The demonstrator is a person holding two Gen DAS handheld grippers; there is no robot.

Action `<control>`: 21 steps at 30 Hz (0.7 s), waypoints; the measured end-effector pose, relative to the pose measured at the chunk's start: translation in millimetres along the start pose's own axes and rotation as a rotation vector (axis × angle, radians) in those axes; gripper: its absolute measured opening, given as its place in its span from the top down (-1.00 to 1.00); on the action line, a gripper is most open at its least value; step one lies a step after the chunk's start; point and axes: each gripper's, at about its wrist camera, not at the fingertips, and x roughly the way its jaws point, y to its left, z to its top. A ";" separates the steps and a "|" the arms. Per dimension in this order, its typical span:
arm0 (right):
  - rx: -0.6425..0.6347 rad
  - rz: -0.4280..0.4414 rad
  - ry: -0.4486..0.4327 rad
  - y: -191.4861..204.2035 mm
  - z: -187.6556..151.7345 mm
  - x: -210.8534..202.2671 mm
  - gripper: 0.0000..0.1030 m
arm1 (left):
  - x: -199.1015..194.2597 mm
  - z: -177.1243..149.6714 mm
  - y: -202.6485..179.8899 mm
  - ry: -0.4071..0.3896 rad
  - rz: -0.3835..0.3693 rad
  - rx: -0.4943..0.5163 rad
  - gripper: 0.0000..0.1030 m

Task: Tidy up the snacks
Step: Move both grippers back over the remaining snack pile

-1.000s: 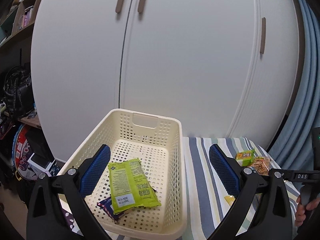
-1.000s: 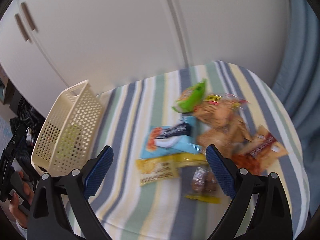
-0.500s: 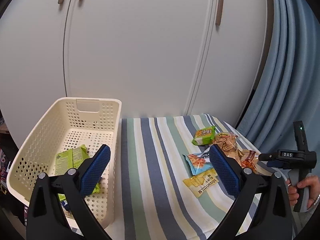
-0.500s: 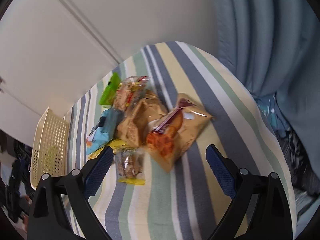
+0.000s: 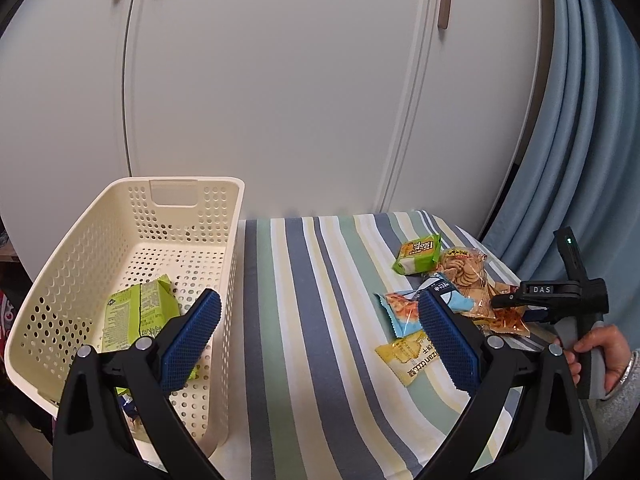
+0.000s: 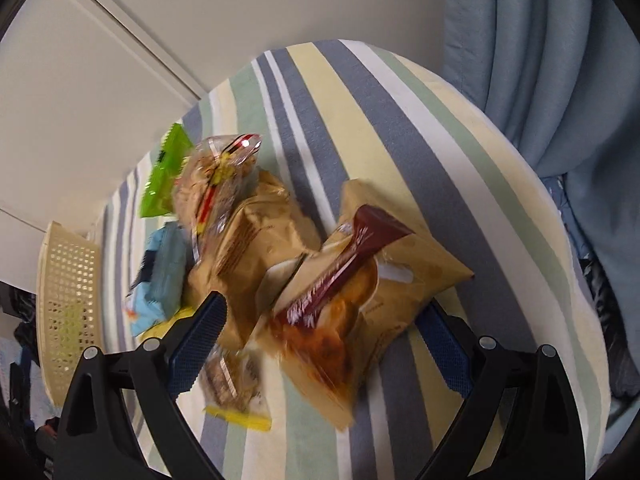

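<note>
A cream perforated basket (image 5: 236, 240) stands at the table's left and holds a green packet (image 5: 136, 312). My left gripper (image 5: 318, 336) hangs open over the striped cloth beside the basket, gripping nothing. On the right lies a heap of snacks: a green pack (image 5: 418, 252), a cracker bag (image 5: 464, 272), a light-blue pack (image 5: 400, 310) and a yellow pack (image 5: 408, 356). My right gripper (image 6: 324, 340) is open just above a tan-and-maroon snack bag (image 6: 360, 280), whose lower end lies between the fingers. In the left wrist view the right gripper's body (image 5: 556, 300) hovers over the heap.
White cupboard doors (image 5: 280, 80) rise behind the table. A blue curtain (image 6: 540, 60) hangs at the right edge. Striped cloth (image 5: 312, 320) lies bare between basket and heap. A small clear packet with a yellow end (image 6: 236, 392) sits near my right gripper's left finger. A hand (image 5: 600, 352) holds the right gripper.
My left gripper has swung right, from above the basket to over the cloth. My right gripper has dropped closer to the heap, bringing the tan-and-maroon bag between its fingers.
</note>
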 end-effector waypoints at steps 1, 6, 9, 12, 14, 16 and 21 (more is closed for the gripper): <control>-0.016 -0.013 -0.002 2.4 4.2 3.7 -0.81 | 0.7 -0.3 -0.1 0.002 0.001 0.003 -0.95; -0.077 -0.025 -0.002 9.0 13.9 8.6 -0.75 | 5.0 -1.4 -3.7 0.016 0.002 0.015 -0.95; -0.105 -0.026 -0.006 7.0 8.3 1.4 -0.59 | 11.0 -2.5 -10.0 0.041 -0.005 0.027 -0.95; -0.128 -0.034 -0.006 -1.4 1.1 -5.2 -0.58 | 18.4 -1.4 -23.3 0.067 -0.020 0.053 -0.95; -0.141 -0.035 -0.010 -5.3 -3.3 -9.0 -0.57 | 24.9 0.7 -33.8 0.088 -0.058 0.066 -0.94; -0.154 -0.036 -0.016 -10.0 -3.2 -14.0 -0.57 | 36.7 3.5 -46.5 0.131 -0.121 0.064 -0.95; -0.148 0.009 -0.017 -19.3 -4.1 -15.4 -0.58 | 79.4 7.7 -82.6 0.245 -0.196 0.082 -0.94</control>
